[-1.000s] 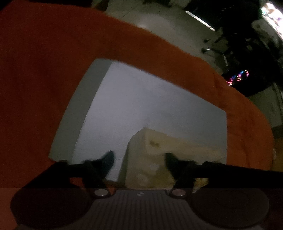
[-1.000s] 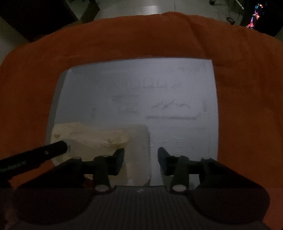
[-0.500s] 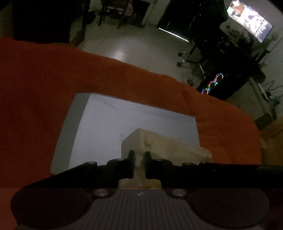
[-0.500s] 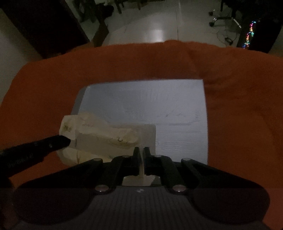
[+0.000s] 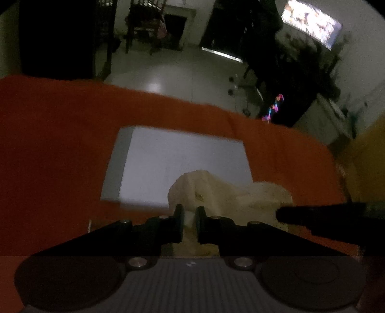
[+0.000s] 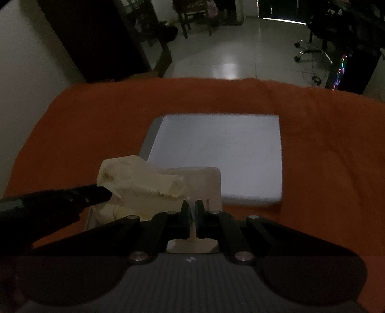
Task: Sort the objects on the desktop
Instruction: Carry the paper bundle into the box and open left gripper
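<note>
Both of your claws are pinched on the same cream-coloured bag [image 5: 228, 192]: your left claw [image 5: 190, 222] has its jaws drawn in narrow on one end, and your right claw [image 6: 191, 219] is clamped tight on a thin edge at the other end. In the left wrist view your right claw shows as a dark bar [image 5: 324, 216] at the bag's far end; in the right wrist view your left claw comes in as a dark bar [image 6: 60, 199] at the opposite end.

You have the bag stretched between the two claws, so its long axis runs from one claw to the other, crosswise to the way both claws point. It sags and crumples in the middle. Whether any part of it touches what lies below, you cannot tell from these views.

Take the white box [image 6: 216, 156] as your landmark. The bag hangs over the box's near edge, partly in front of it. The box is flat and rectangular, with a grey side wall [image 5: 116, 166] showing on its left.

Under the box lies an orange cloth [image 6: 96, 125] covering the desk, spreading wide on every side of the box. Beyond the box the room is dim: a pale tiled floor [image 6: 231, 48], dark furniture, an office chair [image 6: 310, 45] to the far right, a lit screen [image 5: 310, 21] high on the wall, and small coloured lights [image 5: 274, 108].
</note>
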